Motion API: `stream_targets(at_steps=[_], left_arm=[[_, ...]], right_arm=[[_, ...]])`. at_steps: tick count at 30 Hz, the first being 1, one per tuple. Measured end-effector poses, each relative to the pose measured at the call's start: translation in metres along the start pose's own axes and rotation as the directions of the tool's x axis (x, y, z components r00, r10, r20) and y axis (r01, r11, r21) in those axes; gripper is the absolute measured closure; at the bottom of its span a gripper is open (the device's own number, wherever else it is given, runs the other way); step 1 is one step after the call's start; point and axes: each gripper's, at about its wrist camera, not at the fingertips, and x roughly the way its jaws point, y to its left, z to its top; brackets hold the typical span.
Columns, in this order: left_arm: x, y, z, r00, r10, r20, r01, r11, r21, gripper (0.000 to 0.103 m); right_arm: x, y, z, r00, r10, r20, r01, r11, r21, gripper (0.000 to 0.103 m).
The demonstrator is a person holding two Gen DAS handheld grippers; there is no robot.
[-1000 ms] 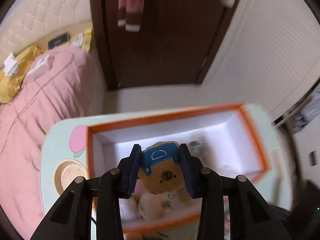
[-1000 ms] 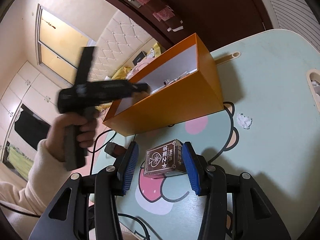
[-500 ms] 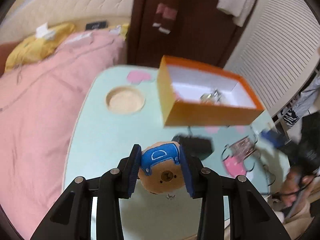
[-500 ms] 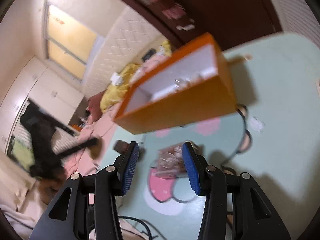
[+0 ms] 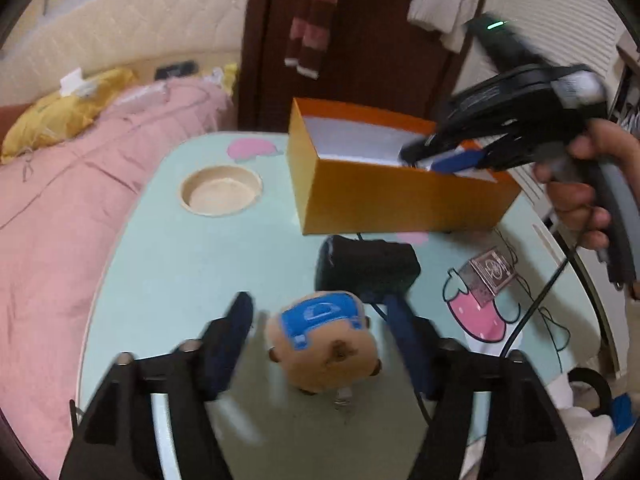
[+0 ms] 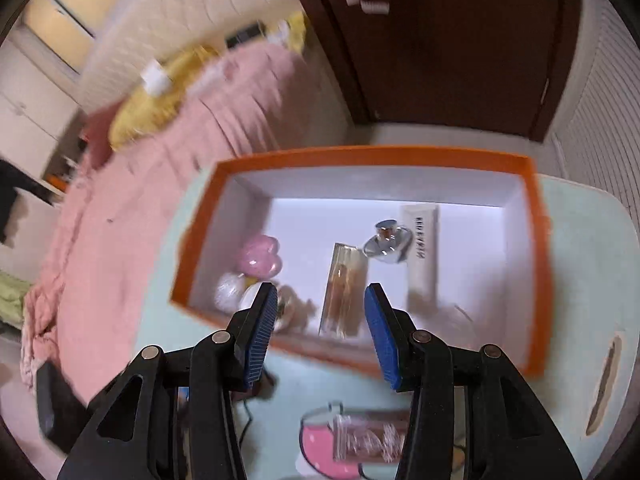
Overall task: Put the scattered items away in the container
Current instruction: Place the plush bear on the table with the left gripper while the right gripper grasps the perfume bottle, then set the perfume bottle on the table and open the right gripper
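Note:
The plush bear point(image 5: 324, 344) with a blue cap lies loose on the mint table point(image 5: 192, 264), blurred. My left gripper point(image 5: 320, 320) is open around it, both pads clear of its sides. The orange box point(image 5: 400, 200) stands behind. A hand point(image 5: 576, 192) holds my right gripper point(image 5: 456, 158) over the box's right end. In the right wrist view my right gripper point(image 6: 320, 320) is open and empty above the orange box point(image 6: 360, 156), which holds a pink heart point(image 6: 260, 258), a perfume bottle point(image 6: 344, 288) and a white tube point(image 6: 420, 252). The card pack point(image 6: 368, 436) lies on the table.
A black block point(image 5: 368, 264) with a cable sits between the bear and the box. The card pack point(image 5: 494, 272) lies to its right. A round recess point(image 5: 220, 192) is set in the table. Pink bedding point(image 5: 60, 208) borders the left edge. A dark door point(image 5: 360, 60) stands behind.
My left gripper drew back from the box with the bear, then opened and let it go. My right gripper left the card pack and swung over the box, empty.

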Motion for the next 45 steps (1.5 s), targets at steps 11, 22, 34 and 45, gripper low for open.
stream_targets(at_steps=[11,22,34,45], left_arm=[[-0.016,0.012,0.004,0.992,-0.026,0.125,0.034,0.998,-0.061,0.026],[-0.011,0.019,0.005,0.991,-0.009,0.132,0.021,0.996,-0.09,0.026],[-0.04,0.03,0.032,0.976,0.045,0.215,-0.016,0.991,-0.135,0.026],[-0.012,-0.034,0.104,0.998,0.024,0.055,-0.025,1.0,0.007,0.026]], right_arm=[[0.048,0.005,0.009,0.976,-0.166,-0.141,0.158,0.985,-0.066,0.08],[-0.027,-0.003,-0.019,0.996,0.032,0.089,-0.029,0.999,-0.037,0.084],[-0.062,0.011,-0.126,0.98,0.189,0.067,-0.177,0.973,-0.151,0.084],[-0.007,0.006,-0.152,0.982,0.181,0.051,-0.172,0.975,-0.144,0.083]])
